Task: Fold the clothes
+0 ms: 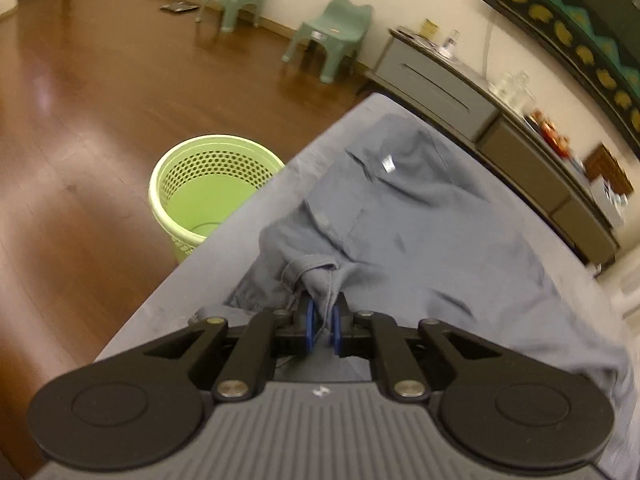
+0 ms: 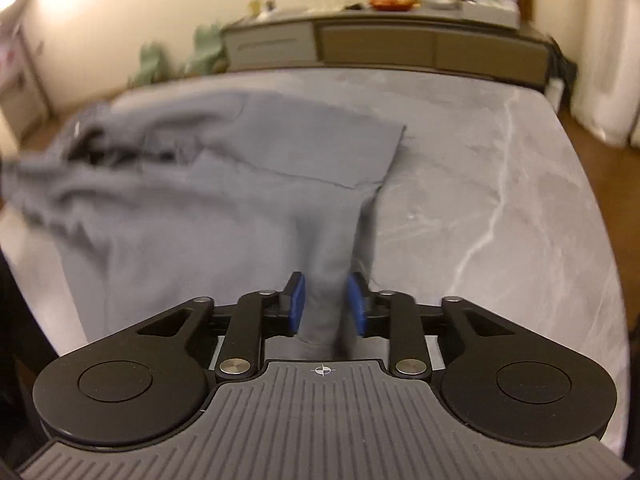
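Observation:
A grey-blue garment, seemingly a pair of trousers (image 1: 404, 216), lies spread on the grey marbled table (image 2: 500, 184). My left gripper (image 1: 323, 322) is shut on a bunched hem of the garment near the table's left edge. My right gripper (image 2: 327, 306) is shut on a thick fold of the same garment (image 2: 248, 200), which stretches away to the left across the table. The blue pads (image 2: 297, 304) press the cloth from both sides. The right wrist view is blurred on the left side.
A light green perforated basket (image 1: 208, 184) stands on the wooden floor beside the table's left edge. Two green child chairs (image 1: 332, 36) stand by the wall. A long grey sideboard (image 2: 384, 46) with clutter runs behind the table.

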Motion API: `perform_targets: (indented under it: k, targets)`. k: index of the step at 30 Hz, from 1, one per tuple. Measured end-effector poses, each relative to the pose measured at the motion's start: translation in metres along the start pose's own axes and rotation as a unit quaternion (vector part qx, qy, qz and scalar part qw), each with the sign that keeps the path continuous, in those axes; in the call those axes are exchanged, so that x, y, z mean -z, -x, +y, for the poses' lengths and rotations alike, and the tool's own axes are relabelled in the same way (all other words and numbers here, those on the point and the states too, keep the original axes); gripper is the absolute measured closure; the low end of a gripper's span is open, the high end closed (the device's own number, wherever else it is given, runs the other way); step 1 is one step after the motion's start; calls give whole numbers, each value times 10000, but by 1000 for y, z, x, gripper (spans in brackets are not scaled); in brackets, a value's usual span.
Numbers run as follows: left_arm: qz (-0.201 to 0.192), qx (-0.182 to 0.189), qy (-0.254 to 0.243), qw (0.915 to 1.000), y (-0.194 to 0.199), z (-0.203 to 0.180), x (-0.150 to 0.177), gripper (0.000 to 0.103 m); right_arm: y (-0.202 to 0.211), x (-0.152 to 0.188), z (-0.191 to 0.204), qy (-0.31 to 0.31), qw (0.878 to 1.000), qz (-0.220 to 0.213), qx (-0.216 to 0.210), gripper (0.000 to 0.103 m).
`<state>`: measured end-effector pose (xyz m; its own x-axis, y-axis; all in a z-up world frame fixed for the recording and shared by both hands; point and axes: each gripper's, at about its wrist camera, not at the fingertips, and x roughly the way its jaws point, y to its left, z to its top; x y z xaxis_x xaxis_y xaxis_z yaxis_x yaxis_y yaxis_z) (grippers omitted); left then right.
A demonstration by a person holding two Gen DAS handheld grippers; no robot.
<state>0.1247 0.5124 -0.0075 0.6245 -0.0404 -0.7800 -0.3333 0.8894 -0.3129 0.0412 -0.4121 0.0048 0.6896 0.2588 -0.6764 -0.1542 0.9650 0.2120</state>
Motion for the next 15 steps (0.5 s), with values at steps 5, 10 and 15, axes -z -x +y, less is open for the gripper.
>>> perform_targets:
  k: [5,10,15]
  targets:
    - [-29,37,-284,9996,2,-11,6,86,2,-47,-15,-1022,9907,-884,150,12]
    - [-46,45,-510,9987,1,-25,11,80,-90,-76,-17,-1235,9863,-149,1085,11]
    - [-70,67,-708,9974,2,-37,17,80,-164,-76,1,-802,9875,298,1323,20]
